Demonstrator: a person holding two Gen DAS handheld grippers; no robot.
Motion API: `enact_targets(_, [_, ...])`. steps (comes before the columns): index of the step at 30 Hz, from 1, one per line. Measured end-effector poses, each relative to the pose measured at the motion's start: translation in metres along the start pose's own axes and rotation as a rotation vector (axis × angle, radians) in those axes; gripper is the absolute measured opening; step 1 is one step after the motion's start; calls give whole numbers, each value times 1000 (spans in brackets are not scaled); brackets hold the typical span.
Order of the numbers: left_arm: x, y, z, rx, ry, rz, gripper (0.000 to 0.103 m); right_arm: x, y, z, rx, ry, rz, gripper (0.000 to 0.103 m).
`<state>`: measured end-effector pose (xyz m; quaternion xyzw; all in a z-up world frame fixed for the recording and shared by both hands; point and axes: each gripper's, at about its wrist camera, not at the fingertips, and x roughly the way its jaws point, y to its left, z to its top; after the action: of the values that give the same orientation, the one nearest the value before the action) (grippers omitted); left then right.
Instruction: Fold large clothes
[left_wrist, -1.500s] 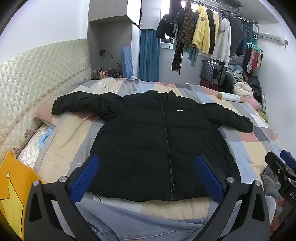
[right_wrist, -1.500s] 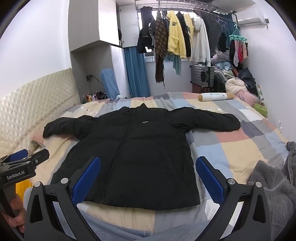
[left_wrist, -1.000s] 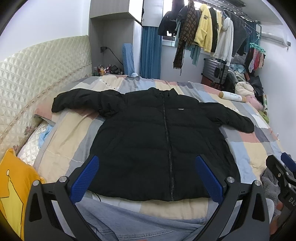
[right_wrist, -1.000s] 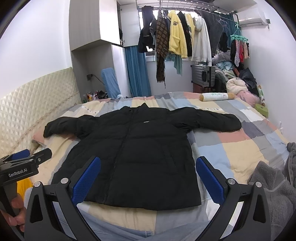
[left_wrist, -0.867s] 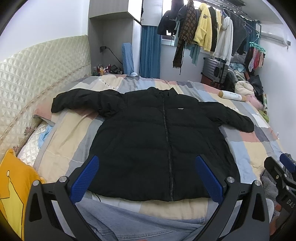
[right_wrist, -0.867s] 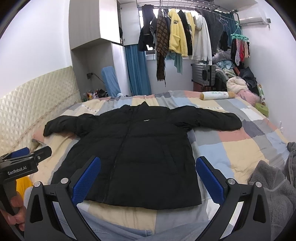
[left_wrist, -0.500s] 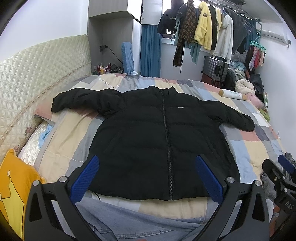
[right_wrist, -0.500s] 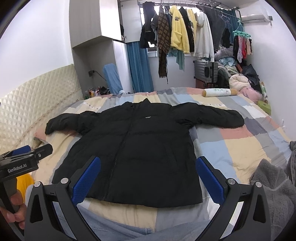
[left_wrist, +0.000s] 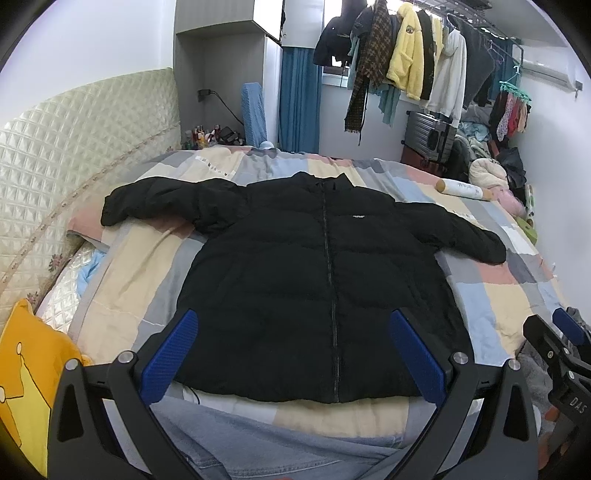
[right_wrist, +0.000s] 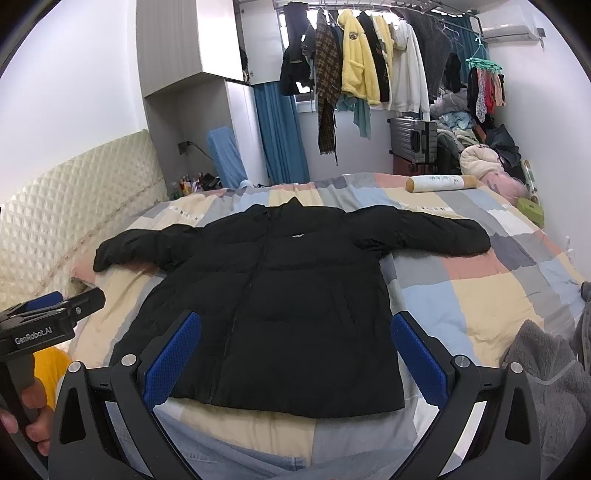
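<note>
Both views are drifting slightly, jacket (left_wrist: 325, 280) unmoved, lying flat and zipped mid-bed, hem toward the near edge. Left gripper (left_wrist: 291, 354) and right gripper (right_wrist: 295, 354) are hovering spread wide, empty. Judging best start: pinching each cuff, folding sleeves across the chest, evenly.
</note>
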<state>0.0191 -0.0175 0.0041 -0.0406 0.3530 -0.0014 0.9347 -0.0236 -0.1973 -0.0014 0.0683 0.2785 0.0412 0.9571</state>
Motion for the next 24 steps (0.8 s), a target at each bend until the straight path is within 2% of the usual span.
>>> enact_targets(4, [0,-9,19,9,-5,-18,103,2,-8,12,34,-18,18,103])
enact_targets(7, [1,-18,39,14,-14,-44,103,6,-21,25,63,4,34,103])
enact_targets(11, [8,-33,67,22,-50,-87,103,10,-35,45,48,-39,4,103])
enact_targets(14, [20,-44,84,24,-66,-147,103,20,-57,60,80,-76,-11,103])
enact_targets(17, [49,-52,97,29,-94,-229,103,41,-90,73,129,-106,-27,103])
enact_targets(19, [67,-52,99,22,-117,-261,103,66,-125,82,196,-122,-33,103])
enact_targets(21, [91,-48,98,17,-138,-270,103,94,-160,89,239,-125,-5,103])
enact_targets(24, [136,-36,90,18,-125,-240,103,131,-203,90,255,-135,-30,103])
